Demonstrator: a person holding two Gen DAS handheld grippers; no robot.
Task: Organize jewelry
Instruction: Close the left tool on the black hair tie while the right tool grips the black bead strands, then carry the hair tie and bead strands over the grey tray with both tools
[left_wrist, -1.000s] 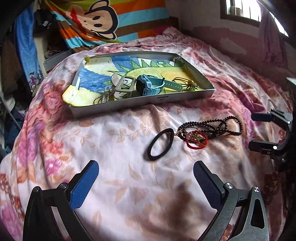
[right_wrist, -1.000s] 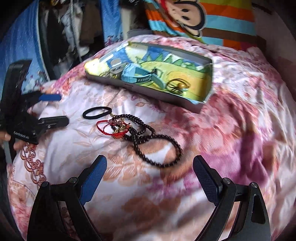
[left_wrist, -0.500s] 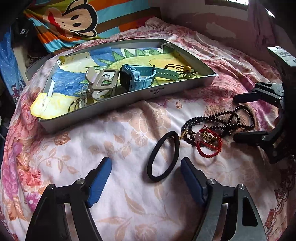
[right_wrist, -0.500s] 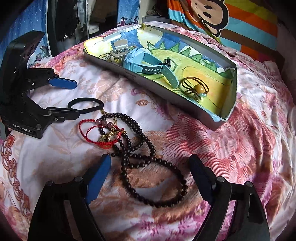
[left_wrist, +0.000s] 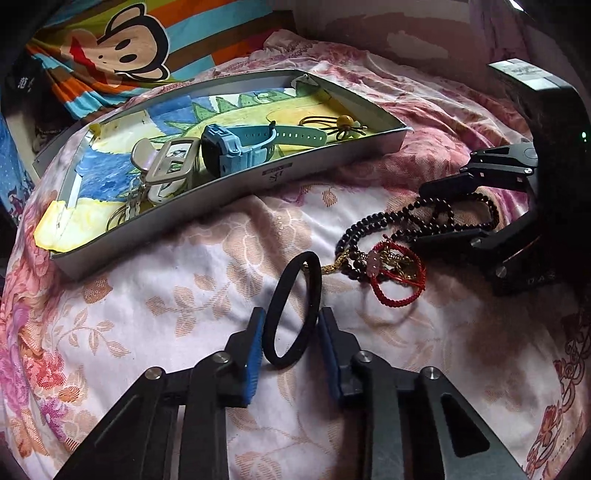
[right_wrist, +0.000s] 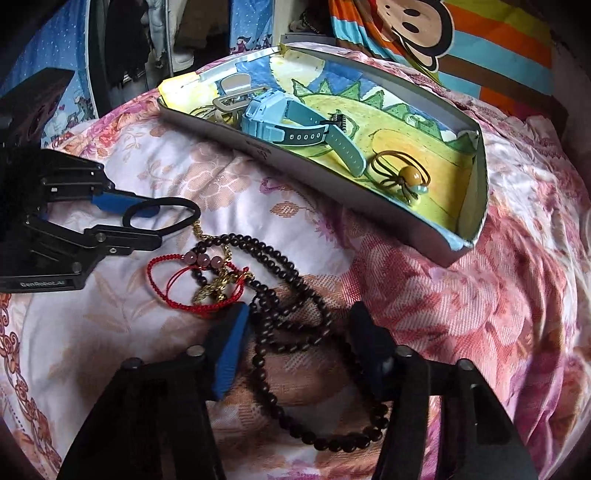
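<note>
A black hair tie (left_wrist: 293, 306) lies on the floral bedspread. My left gripper (left_wrist: 290, 319) stands around its near end, jaws narrowed and close to the band but a little apart from it; it also shows in the right wrist view (right_wrist: 147, 225). A dark bead necklace (right_wrist: 295, 325) and a red cord bracelet (right_wrist: 177, 284) with a gold chain lie tangled beside it. My right gripper (right_wrist: 301, 325) is open, its jaws astride the necklace strands. A grey tray (left_wrist: 236, 192) behind holds a blue watch (left_wrist: 236, 147), a clip and a brown hair tie.
The tray (right_wrist: 369, 206) sits at the far side of the bed, with a striped monkey-print pillow (left_wrist: 125, 40) behind it. Hanging clothes (right_wrist: 122, 44) stand beyond the bed's left edge in the right wrist view. The bedspread is soft and rumpled.
Both grippers moved forward and down toward the bed. The left jaws narrowed around the black hair tie. The right jaws narrowed around the bead necklace.
</note>
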